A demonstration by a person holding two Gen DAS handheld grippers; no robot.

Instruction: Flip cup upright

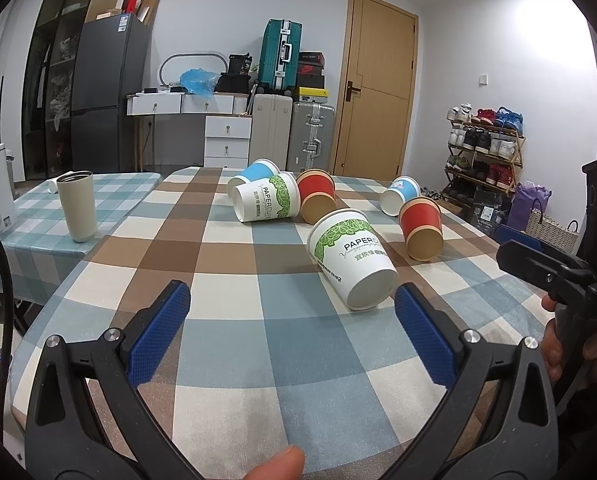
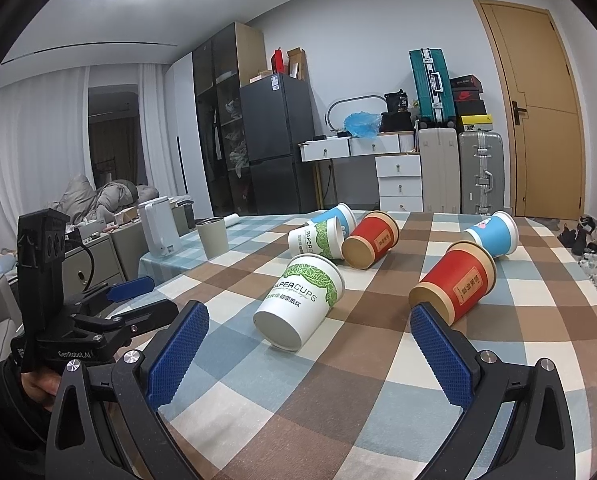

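Left wrist view: the left hand-held gripper [image 1: 292,306] is spread wide, nothing held, hovering low over the checked counter [image 1: 234,344]. Six paper cups are counted, all on their sides: two white-green, two red, two blue. The nearest white cup [image 1: 352,258] is lying just ahead of the blue pads, base toward the camera, close to the right pad but not between them. The near red cup [image 1: 421,229] is right of it; the far white cup [image 1: 267,202], far red cup [image 1: 318,197] and two blue ones are behind. One tumbler [image 1: 76,205] is standing upright at left. Right wrist view: the right hand-held gripper [image 2: 308,330] is also wide open and empty. The same white cup [image 2: 300,300] is seen ahead between the pads' line, the red cup [image 2: 454,286] near the right pad. No cup is judged righted yet; all six flips appear left.
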